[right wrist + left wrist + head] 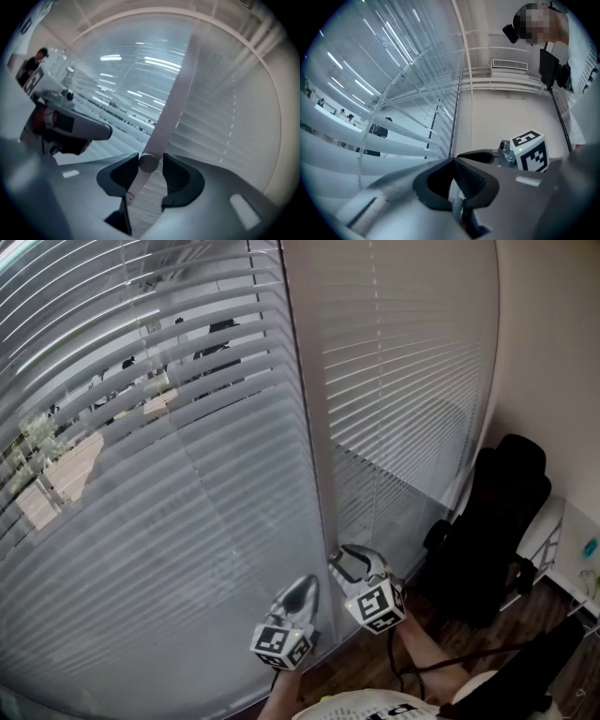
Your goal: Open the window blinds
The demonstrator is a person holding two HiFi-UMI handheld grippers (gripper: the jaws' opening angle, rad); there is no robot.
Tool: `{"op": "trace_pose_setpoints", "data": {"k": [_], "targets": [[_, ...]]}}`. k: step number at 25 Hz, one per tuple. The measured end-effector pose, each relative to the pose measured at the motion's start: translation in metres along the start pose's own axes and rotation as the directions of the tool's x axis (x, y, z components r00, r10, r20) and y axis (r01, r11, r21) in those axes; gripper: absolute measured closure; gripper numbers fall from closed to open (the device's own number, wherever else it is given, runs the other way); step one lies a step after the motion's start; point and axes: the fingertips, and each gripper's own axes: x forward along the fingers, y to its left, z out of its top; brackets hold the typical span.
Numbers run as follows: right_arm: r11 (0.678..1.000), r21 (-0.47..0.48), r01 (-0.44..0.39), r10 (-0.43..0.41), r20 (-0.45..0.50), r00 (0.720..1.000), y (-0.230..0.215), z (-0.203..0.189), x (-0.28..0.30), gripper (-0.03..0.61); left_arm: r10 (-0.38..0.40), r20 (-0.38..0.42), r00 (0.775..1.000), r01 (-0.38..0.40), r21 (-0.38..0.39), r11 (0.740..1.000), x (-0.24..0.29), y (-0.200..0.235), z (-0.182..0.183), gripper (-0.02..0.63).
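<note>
Jaws of right gripper [150, 158] sit closest to the lens. They're spread wide with the tilt wand [149, 164] in the gap. The pads [176, 176] aren't squeezing it, so it's released, not gripped.

Key geometry:
- The wand is dead ahead of the right gripper, already between its jaws.
- The wand's long axis runs up-down along the blind and reads slanted in the right gripper view. It crosses the jaw gap, it doesn't run along it.
- My read on the next move: re-close on the wand and roll the wrist about that axis. No reach needed.
- The right gripper is the nearer one.

The left gripper [453, 161] is just beside the right one on its left, low at the foot of the window. Its jaw tips meet, so it's clenched. A thin pale sliver shows low between its pads, and I can't tell what it is.

Blinds fill the window straight in front and hang full length.
- Left blind [141, 521]: upper slats are tilted enough to see outside, lower slats lie flat.
- Right blind [403, 381]: looks shut.
- The mullion [309, 427] splits them, and both grippers are at its base.

Count: 2 grippers, 2 blinds, 1 wand, 1 mullion, and 1 black office chair [497, 521] off to the right, well apart.
</note>
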Motion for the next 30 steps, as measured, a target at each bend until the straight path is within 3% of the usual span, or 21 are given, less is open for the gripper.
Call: {"op": "trace_pose_setpoints", "data": {"k": [2,4,10,17,19,23,27,30], "targets": [[0.989,-0.146,0.017,-0.021,-0.026,0.999,0.002,0.000,0.002,0.408,0.001,0.002,1.000,-0.001,-0.002,1.000,0.000,0.000,0.000,0.621],[0.976,-0.216,0.026,-0.035,-0.038,0.999,0.005,-0.002,0.004,0.419,0.001,0.001,1.000,-0.001,-0.004,1.000,0.000,0.000,0.000,0.620],[0.979,-0.199,0.042,-0.047,-0.019,0.999,0.006,-0.002,0.004,0.443,-0.005,0.000,1.000,0.005,-0.001,1.000,0.000,0.000,0.000,0.621],[0.997,-0.060,0.041,-0.042,-0.006,0.999,0.004,-0.003,0.004,0.445,-0.010,0.001,1.000,0.010,0.000,1.000,0.002,-0.001,0.000,0.621],[0.999,0.038,0.032,-0.032,0.001,0.999,0.002,-0.003,0.004,0.445,-0.011,0.002,1.000,0.011,0.000,1.000,0.002,-0.001,0.001,0.621],[0.963,0.270,0.000,-0.011,0.037,0.999,-0.002,-0.006,0.003,0.445,-0.014,0.002,1.000,0.014,-0.001,1.000,0.002,-0.002,0.001,0.621],[0.946,0.325,-0.011,-0.006,0.050,0.999,-0.003,-0.007,0.003,0.445,-0.015,0.002,1.000,0.015,-0.001,1.000,0.002,-0.002,0.001,0.621],[0.903,0.429,-0.036,0.004,0.075,0.997,-0.005,-0.008,0.004,0.445,-0.015,0.001,1.000,0.015,-0.004,1.000,0.004,-0.001,0.000,0.621]]}}
